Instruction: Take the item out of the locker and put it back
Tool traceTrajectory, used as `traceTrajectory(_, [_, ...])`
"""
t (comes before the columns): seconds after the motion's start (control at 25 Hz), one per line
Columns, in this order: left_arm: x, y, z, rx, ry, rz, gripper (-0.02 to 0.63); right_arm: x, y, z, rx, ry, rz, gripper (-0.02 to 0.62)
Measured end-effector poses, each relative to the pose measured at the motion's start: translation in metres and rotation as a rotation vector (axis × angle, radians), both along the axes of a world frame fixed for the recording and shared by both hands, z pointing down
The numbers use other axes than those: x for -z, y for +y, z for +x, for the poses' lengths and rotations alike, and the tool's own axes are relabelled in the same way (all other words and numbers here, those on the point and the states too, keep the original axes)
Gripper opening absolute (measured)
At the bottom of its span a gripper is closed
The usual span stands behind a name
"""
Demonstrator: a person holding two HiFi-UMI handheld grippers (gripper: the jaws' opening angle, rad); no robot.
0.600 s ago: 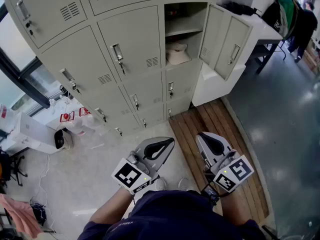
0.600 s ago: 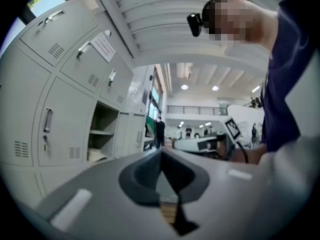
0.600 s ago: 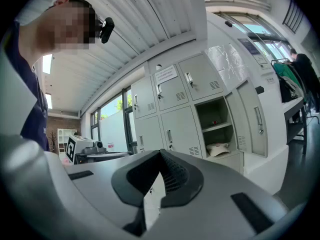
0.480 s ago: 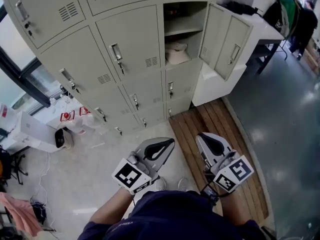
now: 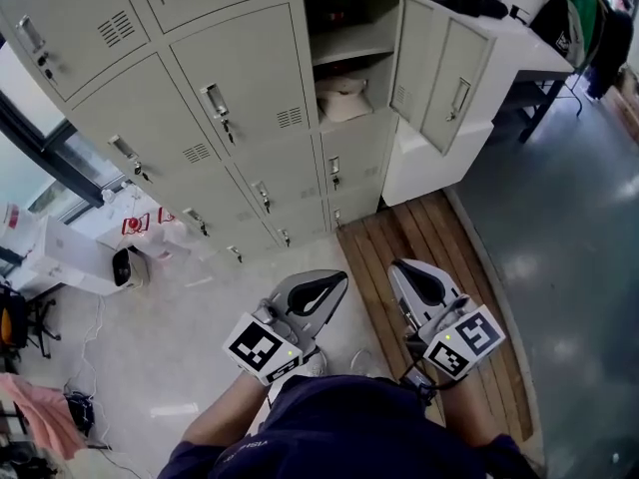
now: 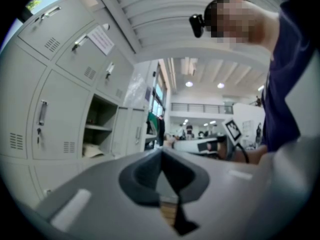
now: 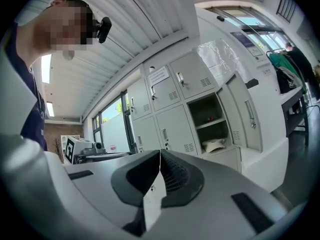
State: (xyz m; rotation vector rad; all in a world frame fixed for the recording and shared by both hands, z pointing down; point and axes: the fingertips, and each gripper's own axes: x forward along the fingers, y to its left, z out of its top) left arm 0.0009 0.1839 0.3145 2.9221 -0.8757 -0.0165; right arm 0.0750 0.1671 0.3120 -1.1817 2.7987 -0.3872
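Observation:
The grey locker bank (image 5: 250, 98) stands ahead of me, and one locker (image 5: 344, 38) has its door (image 5: 439, 68) swung out to the right. A pale, soft folded item (image 5: 344, 96) lies on that locker's lower level, under a shelf. It also shows in the left gripper view as the pale item (image 6: 92, 150) and in the right gripper view as the pale item (image 7: 216, 145). My left gripper (image 5: 337, 280) and right gripper (image 5: 399, 267) are held low by my waist, far from the locker. Both are shut with nothing in them, jaws pressed together, as the left gripper (image 6: 161, 151) and right gripper (image 7: 160, 154) show.
A strip of wooden planks (image 5: 439, 238) runs under my right gripper toward the lockers. A white table (image 5: 519, 48) stands right of the open door, with dark and green clothing (image 5: 589, 8) hanging beyond it. A white device (image 5: 70, 262) and cables sit on the floor at left.
The head view has shifted, so the lockers now sit slightly higher and further left in the picture. Both grippers stay shut and almost in the same place.

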Motion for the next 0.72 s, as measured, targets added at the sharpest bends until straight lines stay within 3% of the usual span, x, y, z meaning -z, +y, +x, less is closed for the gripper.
traceTrajectory(0.48, [-0.005,-0.005,0.039,0.077,-0.003,-0.002,0.003,-0.013,0.000,0.053,0.041,-0.021,-0.028,0.006])
traceTrajectory(0.72, [-0.004,-0.013,0.047,0.082,-0.005,0.007,0.003,-0.014,-0.010,0.057,0.051,-0.029,-0.025,0.006])
